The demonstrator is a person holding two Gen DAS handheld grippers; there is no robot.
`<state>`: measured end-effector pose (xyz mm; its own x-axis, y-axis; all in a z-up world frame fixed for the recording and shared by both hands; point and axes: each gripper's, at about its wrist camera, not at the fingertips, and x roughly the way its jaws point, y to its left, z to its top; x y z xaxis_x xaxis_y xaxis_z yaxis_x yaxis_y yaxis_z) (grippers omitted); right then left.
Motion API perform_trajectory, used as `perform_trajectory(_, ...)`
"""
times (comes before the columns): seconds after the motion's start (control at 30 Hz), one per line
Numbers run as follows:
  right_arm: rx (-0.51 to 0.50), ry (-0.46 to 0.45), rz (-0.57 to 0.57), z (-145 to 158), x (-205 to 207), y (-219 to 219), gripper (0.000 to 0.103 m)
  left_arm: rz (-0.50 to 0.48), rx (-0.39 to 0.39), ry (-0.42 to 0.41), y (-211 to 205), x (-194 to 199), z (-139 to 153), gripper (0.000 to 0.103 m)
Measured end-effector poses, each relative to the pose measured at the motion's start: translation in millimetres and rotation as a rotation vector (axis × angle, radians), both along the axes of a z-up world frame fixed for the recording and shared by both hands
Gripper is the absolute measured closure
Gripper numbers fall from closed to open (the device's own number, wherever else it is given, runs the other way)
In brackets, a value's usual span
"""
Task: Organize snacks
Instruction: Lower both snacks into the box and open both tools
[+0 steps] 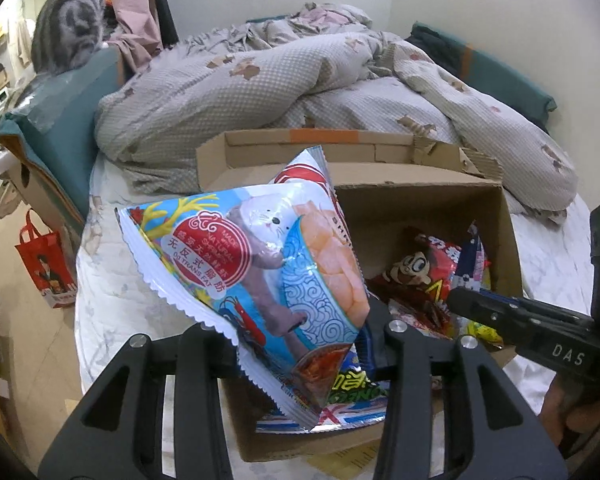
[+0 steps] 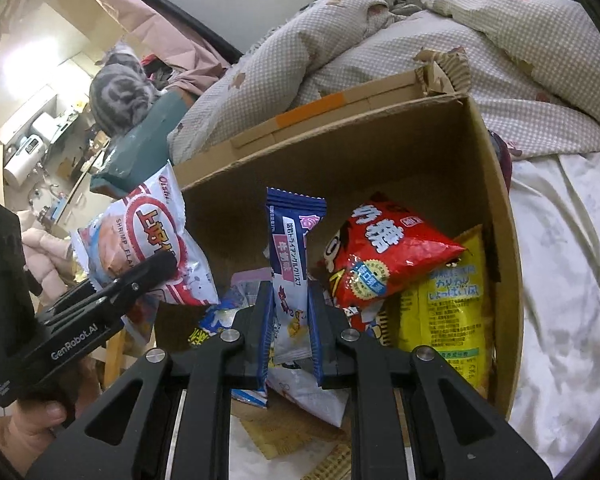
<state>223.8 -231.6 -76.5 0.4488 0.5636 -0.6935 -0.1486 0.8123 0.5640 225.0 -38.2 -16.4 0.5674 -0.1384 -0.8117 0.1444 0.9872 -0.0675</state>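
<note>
The right gripper (image 2: pixel 288 320) pinches a tall blue packet (image 2: pixel 290 256), standing upright over the box's (image 2: pixel 500 240) middle. The left gripper (image 1: pixel 300 344) holds the shrimp bag (image 1: pixel 256 264) above the box's left edge.

Colours and patterns. Shrimp-cracker bag (image 1: pixel 260 280), centre: blue and white with a red seal. Cardboard box (image 2: pixel 380 152): plain brown. Red snack bag (image 2: pixel 384 248), right of centre: red with a blue-green badge. Yellow packet (image 2: pixel 448 304): yellow. Quilt (image 1: pixel 260 92), top: beige-checked with brown patches. Cat (image 1: pixel 70 24), upper left: grey tabby stripes.
</note>
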Motion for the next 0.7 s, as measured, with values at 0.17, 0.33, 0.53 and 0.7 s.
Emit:
perform_trajectory(0.17,0.012,0.003,-0.013,0,2,-3,0.082,-0.014,0.008,0.002,-3,-1,-3,0.064)
perform_trajectory(0.33,0.026,0.019,-0.028,-3,3,-6,0.081,-0.034,0.048,-0.027,-8,-6,1,0.046)
perform_trajectory(0.53,0.045,0.007,-0.065,1,0,-12,0.021,-0.035,0.109,-0.051,-13,-10,1,0.031)
perform_trajectory(0.7,0.040,-0.009,-0.078,5,0,-15,0.021,-0.025,0.100,-0.044,-10,-10,0,0.031)
